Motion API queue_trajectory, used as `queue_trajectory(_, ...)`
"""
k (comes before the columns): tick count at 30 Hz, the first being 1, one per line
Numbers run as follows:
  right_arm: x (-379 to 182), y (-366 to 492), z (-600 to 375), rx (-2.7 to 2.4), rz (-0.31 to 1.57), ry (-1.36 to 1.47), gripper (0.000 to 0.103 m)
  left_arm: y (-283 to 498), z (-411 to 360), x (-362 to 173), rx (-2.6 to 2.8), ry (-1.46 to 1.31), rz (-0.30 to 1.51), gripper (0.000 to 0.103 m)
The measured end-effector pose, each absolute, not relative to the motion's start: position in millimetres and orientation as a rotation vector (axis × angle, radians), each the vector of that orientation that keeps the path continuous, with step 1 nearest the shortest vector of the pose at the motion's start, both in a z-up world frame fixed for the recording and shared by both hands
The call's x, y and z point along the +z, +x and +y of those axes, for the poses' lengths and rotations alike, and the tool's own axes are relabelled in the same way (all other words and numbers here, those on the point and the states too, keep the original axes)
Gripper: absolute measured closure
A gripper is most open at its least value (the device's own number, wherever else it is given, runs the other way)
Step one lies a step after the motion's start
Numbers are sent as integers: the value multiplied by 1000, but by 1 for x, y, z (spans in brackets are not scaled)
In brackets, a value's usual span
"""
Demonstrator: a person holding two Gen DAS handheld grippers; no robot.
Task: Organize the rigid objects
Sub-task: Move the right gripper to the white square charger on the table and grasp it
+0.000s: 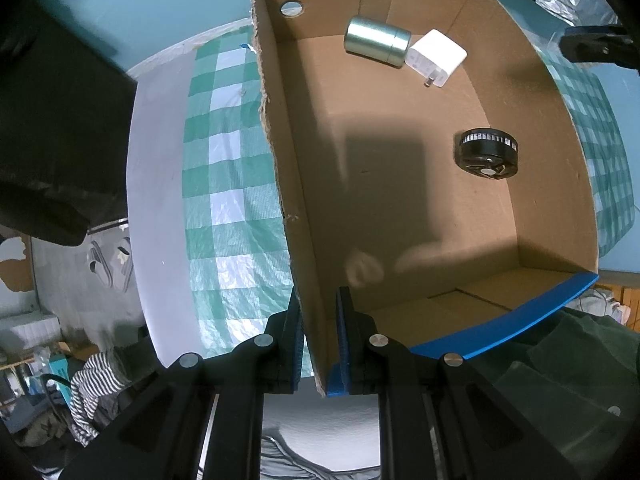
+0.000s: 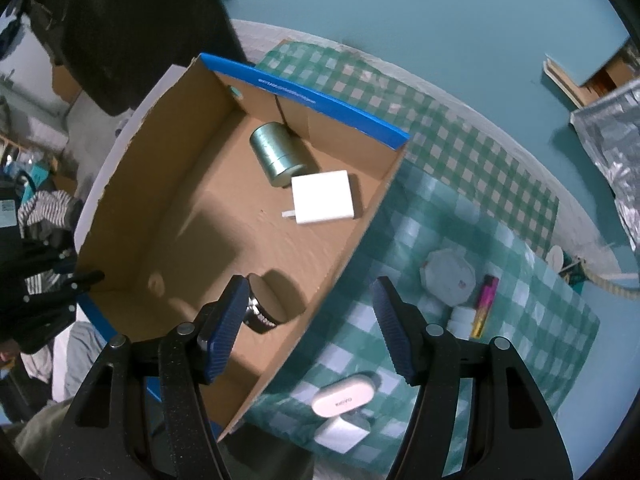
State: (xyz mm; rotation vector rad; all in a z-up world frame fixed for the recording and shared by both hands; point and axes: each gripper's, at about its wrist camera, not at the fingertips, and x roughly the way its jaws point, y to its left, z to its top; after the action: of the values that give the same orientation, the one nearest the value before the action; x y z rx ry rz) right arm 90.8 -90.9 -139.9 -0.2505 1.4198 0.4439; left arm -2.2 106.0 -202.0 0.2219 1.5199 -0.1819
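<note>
An open cardboard box with blue-edged flaps lies on a green checked cloth. Inside it are a silver tin on its side, a white plug adapter and a black round part. My left gripper is shut on the box's left wall near its front corner. In the right wrist view the box holds the tin, the adapter and the black part. My right gripper stands open above the box's right wall with nothing between its fingers.
On the cloth right of the box lie a pale octagonal lid, a pink and yellow lighter, small white jars, a white oval case and a white cube. Silver foil lies at the far right.
</note>
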Motion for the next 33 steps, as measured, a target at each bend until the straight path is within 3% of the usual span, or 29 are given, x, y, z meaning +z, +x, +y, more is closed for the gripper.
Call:
queue_trajectory(15,-130,64,-140,328,1424,-157,34,2,112,-197,-188,222,1514,89)
queue_trajectory(33,-201,-3,-208,157,1589,23,33,7,112,-201,-204,245,1538,89)
